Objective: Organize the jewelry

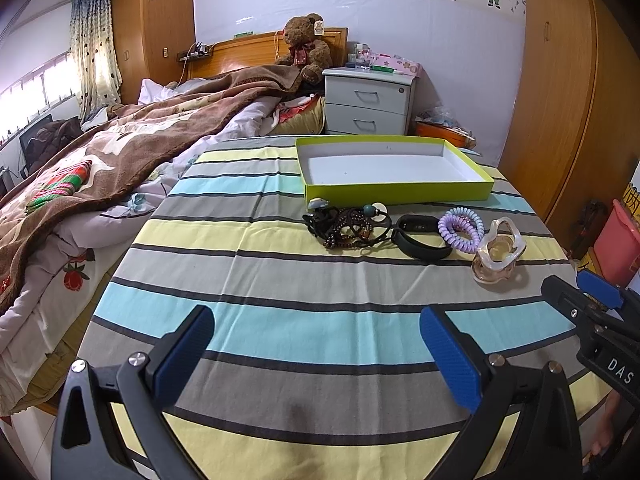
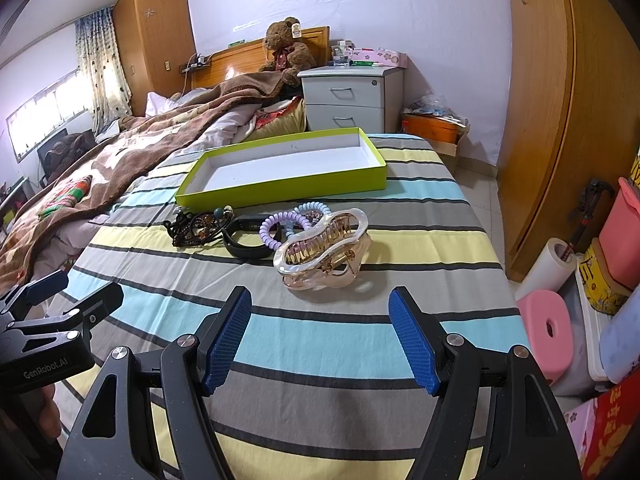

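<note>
While hovering low over striped cloth, left hand-held gripper, right hand-held gripper gape wide, empty.

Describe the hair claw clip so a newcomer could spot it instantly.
Find the green tray on the striped cloth; a row of accessories lies in front of it. The hair claw clip ends that row, beside the purple coil hair tie, and is the only translucent, toothed piece.
</note>
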`<move>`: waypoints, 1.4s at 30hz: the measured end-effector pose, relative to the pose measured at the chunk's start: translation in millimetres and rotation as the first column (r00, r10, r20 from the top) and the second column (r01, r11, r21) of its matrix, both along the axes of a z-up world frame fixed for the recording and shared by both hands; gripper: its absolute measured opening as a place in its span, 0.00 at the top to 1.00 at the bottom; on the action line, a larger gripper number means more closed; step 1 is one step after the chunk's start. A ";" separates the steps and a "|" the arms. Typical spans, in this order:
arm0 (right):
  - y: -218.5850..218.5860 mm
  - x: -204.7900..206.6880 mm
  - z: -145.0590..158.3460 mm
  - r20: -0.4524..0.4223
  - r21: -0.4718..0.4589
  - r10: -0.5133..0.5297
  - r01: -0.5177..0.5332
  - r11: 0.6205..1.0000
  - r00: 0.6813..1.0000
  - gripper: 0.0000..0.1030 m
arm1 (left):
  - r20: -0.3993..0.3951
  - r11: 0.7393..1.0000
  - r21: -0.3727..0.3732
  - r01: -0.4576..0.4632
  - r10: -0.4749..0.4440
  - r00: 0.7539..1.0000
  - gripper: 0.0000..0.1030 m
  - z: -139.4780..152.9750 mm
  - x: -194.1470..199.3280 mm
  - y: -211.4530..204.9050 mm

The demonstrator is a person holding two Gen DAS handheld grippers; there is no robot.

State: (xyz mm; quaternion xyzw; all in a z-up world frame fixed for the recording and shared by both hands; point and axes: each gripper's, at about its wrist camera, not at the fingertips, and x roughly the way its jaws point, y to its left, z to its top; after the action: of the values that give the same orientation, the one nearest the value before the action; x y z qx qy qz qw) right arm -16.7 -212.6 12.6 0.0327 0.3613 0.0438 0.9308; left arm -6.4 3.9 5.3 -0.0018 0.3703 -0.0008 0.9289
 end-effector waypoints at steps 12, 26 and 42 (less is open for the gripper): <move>-3.0 5.5 -1.7 -0.009 0.020 -0.008 0.008 1.000 1.000 0.31 | -0.004 1.000 -0.010 0.000 0.000 1.000 0.00 -2.4 3.4 3.6; -19.4 63.0 -14.6 -0.084 0.107 -0.066 0.075 0.991 0.994 0.31 | 0.004 0.995 -0.098 0.003 -0.003 1.000 0.00 -1.6 26.7 30.3; -22.1 91.8 -34.6 -0.163 0.113 -0.101 0.120 0.986 0.981 0.59 | -0.065 0.983 -0.185 0.004 -0.016 0.998 0.00 -18.1 47.1 44.0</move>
State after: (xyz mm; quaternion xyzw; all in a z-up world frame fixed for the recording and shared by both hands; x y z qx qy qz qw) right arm 75.1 -234.6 -22.0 0.1129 0.4276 0.0111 0.8968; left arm 40.8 47.8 -12.8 -0.0861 0.3991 -0.0399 0.9120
